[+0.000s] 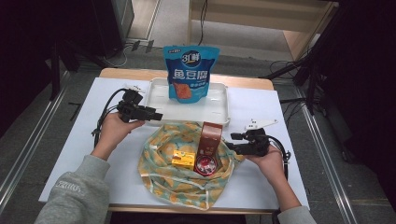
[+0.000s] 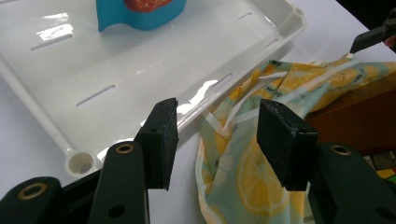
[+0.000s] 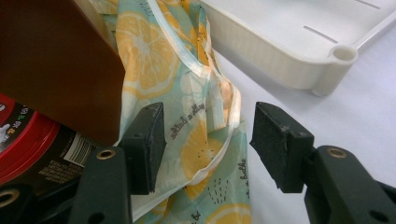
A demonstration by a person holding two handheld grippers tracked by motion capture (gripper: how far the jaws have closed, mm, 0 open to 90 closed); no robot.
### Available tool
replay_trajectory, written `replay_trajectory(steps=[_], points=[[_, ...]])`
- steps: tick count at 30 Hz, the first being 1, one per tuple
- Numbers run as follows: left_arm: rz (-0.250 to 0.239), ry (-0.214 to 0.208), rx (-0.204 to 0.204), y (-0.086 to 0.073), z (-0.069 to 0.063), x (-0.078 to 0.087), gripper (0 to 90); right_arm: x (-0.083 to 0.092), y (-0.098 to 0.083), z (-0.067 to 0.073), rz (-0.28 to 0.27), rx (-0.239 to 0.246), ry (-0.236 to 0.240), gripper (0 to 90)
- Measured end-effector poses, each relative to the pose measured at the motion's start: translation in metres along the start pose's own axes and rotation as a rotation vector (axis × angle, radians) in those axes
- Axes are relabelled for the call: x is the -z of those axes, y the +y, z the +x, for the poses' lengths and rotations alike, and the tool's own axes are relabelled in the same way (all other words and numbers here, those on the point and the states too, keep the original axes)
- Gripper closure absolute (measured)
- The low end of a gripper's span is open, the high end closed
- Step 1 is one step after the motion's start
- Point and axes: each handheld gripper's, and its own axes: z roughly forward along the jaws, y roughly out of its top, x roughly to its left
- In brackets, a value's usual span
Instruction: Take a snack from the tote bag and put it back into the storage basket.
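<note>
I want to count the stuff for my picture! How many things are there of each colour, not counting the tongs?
Blue: 1, the snack pouch standing in the tray
White: 1, the tray
Yellow: 1, the small box
Brown: 1, the tall box
Red: 1, the round tin
Lemon-print: 1, the cloth bag under the boxes and tin
Total: 6

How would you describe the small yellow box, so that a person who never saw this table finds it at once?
Start at the white plastic tray at the table's far side; just in front lies a lemon-print cloth bag. On that cloth sits the small yellow box, left of the brown packet and round red-lidded tin. It is the only yellow, box-shaped item.
</note>
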Motion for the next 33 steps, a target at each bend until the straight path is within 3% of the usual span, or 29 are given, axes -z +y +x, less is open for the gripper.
replay_trajectory(steps=[13, 26, 33], points=[[-0.007, -0.009, -0.031, -0.024, -0.018, 0.007, 48.0, 0.006, 0.001, 0.002, -0.013, 0.006, -0.005, 44.2], [-0.018, -0.021, -0.031, -0.04, -0.018, 0.014, 47.6, 0.016, 0.006, 0.005, -0.024, 0.002, -0.004, 44.2], [-0.033, -0.053, -0.025, -0.046, -0.019, 0.017, 47.0, 0.02, 0.01, 0.009, -0.008, 0.005, 0.009, 44.2]])
